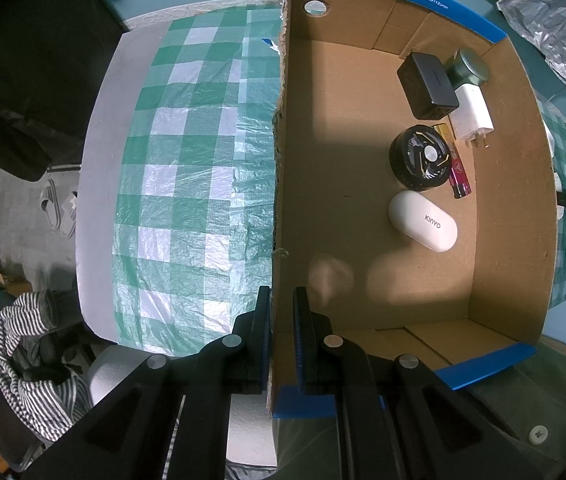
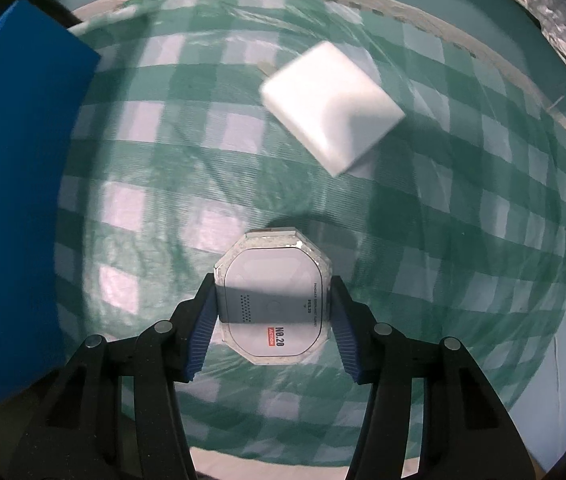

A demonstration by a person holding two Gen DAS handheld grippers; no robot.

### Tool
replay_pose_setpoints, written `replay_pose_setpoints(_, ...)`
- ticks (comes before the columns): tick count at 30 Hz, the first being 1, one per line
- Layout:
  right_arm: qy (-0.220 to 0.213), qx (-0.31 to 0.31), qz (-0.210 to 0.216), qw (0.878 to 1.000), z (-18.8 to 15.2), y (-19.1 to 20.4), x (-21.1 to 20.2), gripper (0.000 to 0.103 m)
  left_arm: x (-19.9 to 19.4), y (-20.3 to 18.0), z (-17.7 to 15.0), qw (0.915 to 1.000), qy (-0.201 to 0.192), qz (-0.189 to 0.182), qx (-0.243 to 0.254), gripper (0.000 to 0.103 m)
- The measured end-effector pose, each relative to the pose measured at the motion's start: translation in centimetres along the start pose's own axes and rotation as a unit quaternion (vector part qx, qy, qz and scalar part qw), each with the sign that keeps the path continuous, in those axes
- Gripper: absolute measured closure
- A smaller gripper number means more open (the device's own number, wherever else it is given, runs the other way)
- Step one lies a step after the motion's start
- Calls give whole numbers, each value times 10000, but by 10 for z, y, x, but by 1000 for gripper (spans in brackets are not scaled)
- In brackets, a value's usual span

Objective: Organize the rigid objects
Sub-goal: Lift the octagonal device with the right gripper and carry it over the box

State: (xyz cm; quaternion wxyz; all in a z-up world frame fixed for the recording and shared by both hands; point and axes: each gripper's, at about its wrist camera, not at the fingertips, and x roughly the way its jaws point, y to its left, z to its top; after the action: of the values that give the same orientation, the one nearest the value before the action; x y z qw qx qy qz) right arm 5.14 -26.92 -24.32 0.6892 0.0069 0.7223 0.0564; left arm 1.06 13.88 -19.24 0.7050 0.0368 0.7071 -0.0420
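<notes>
- Your left gripper point(image 1: 281, 316) points straight down, jaws clamped on the brown cardboard box point(image 1: 279, 152) wall.
- Your right gripper point(image 2: 273, 312) points down, jaws bracketing the octagonal clear-packaged grey device point(image 2: 273, 300); contact unclear.

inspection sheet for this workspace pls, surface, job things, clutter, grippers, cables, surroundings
surface: green checked cloth over the table
job's things: cardboard box holds black adapter, white charger, small fan, lighter, white case, green tin; octagonal packet and white block lie on the cloth
clutter: foil bag
grippers: left gripper clamps the box wall; right gripper straddles the packet
cables: nothing seen
surroundings: striped garment, slippers
</notes>
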Motion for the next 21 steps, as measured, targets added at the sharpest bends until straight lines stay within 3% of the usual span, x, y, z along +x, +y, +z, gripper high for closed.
replay_pose_setpoints(21, -413, -848, 376, 9948, 29, 91, -68, 49, 0, 0, 1, 10000, -3, -19, -10, 95)
